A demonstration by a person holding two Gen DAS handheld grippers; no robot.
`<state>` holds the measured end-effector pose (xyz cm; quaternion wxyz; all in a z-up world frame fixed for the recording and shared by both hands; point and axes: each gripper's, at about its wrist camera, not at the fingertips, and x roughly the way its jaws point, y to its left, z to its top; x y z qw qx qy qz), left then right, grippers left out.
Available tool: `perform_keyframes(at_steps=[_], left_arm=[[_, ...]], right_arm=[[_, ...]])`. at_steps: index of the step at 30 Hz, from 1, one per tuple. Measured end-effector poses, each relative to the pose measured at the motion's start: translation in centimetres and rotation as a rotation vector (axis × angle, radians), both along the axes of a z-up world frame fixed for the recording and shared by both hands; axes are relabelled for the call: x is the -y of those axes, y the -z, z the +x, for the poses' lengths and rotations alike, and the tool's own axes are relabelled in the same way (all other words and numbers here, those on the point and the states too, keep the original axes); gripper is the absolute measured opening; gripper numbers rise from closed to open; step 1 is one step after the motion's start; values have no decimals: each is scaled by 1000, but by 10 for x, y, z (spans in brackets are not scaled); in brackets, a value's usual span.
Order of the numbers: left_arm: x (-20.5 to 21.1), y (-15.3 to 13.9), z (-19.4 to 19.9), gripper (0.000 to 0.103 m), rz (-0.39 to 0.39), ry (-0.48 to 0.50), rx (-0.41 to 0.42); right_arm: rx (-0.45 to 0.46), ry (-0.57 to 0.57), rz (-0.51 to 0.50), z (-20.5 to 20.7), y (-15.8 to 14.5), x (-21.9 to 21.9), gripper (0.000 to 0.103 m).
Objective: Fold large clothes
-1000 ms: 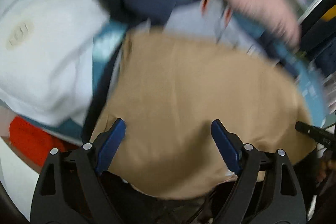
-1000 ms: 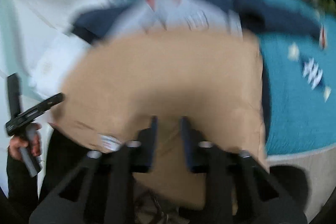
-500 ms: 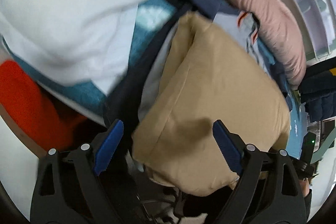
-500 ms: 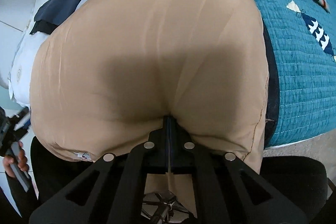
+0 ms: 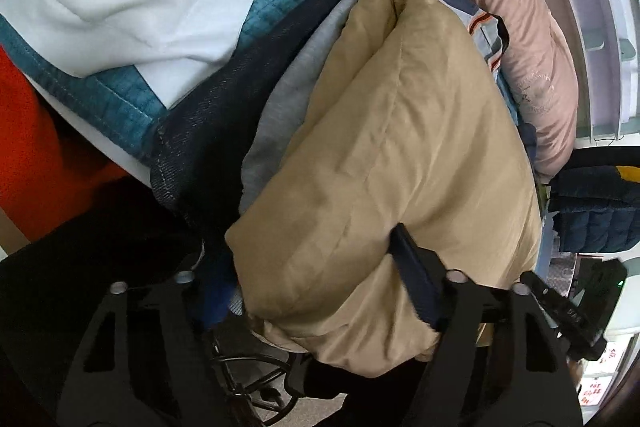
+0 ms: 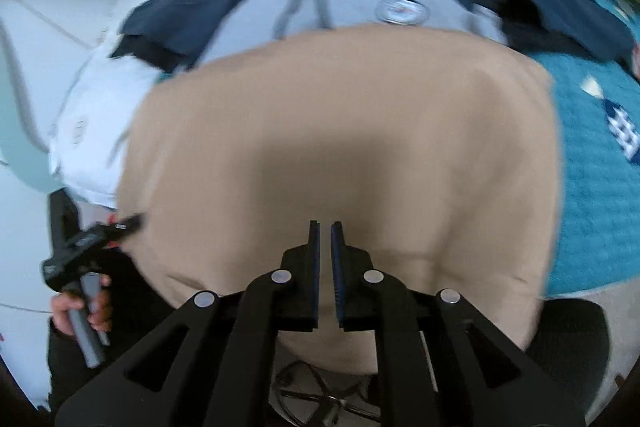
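The left gripper [image 5: 320, 283] clamps the near edge of the folded tan garment [image 5: 392, 131] — fabric bulges between its jaws. The garment lies on the teal quilt [image 6: 592, 187] (atop a light-blue shirt [image 6: 340, 11]). The right gripper [image 6: 325, 239] hangs over the garment — jaws a narrow slit apart, gripping nothing.

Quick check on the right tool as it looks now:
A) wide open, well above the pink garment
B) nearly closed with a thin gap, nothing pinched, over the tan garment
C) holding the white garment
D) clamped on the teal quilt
B: in the right wrist view the right tool shows a narrow open slit between its pads, with no fabric in it, and the tan garment lies beneath and ahead.
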<state>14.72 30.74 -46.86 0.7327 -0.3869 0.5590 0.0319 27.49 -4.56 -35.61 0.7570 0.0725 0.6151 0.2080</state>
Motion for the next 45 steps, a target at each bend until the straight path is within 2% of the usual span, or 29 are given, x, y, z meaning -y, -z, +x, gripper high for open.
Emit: perform_keyframes(at_steps=[3, 5, 9, 13, 16, 18, 20, 22, 24, 26, 28, 30, 32, 33, 35, 37, 38, 39, 40, 43, 45], left_arm=[[1, -6, -1, 58, 7, 4, 3], [4, -12, -1, 48, 17, 2, 10], [11, -30, -1, 40, 44, 14, 23], [12, -45, 0, 33, 37, 43, 68], [16, -60, 2, 29, 12, 74, 132], [22, -71, 5, 27, 0, 92, 171], [29, -82, 9, 24, 12, 108, 197], [32, -89, 10, 23, -1, 117, 218], [35, -97, 13, 22, 1, 127, 228], [38, -101, 15, 22, -2, 131, 236], [39, -99, 16, 22, -9, 130, 233], [40, -92, 18, 23, -23, 129, 209], [45, -92, 18, 23, -24, 138, 210], [48, -95, 17, 23, -4, 151, 221], [54, -105, 18, 23, 5, 174, 245], [58, -112, 20, 23, 9, 187, 257], [61, -117, 22, 23, 17, 195, 258], [62, -118, 22, 23, 18, 197, 258], [64, -121, 22, 23, 17, 195, 261], [73, -129, 24, 23, 26, 212, 268], [78, -133, 25, 23, 30, 227, 269]], right_arm=[[8, -47, 54, 5, -2, -36, 8], [15, -53, 76, 12, -1, -55, 8], [39, -4, 106, 36, 2, -79, 8], [79, 64, 91, 59, 14, -79, 8], [-10, 79, 69, 78, 56, -79, 1], [-50, 106, 130, 86, 82, -71, 0], [-72, 137, 200, 88, 82, -61, 0], [-58, 132, 206, 79, 62, -56, 7], [-31, 98, 219, 53, 34, -55, 7], [-9, 64, 202, 30, 20, -56, 7], [-30, 39, 194, 10, 27, -58, 7], [-67, 39, 154, 3, 53, -58, 4], [-68, 39, 184, -1, 66, -57, 2], [-51, 44, 201, -5, 59, -55, 7], [8, 26, 198, -17, 32, -54, 10], [120, -25, 209, -37, -6, -57, 34], [171, -40, 209, -48, -21, -58, 65], [215, -43, 205, -59, -36, -60, 72], [275, -64, 211, -75, -53, -66, 72], [351, -148, 198, -99, -76, -91, 75], [404, -218, 86, -106, -75, -118, 76]])
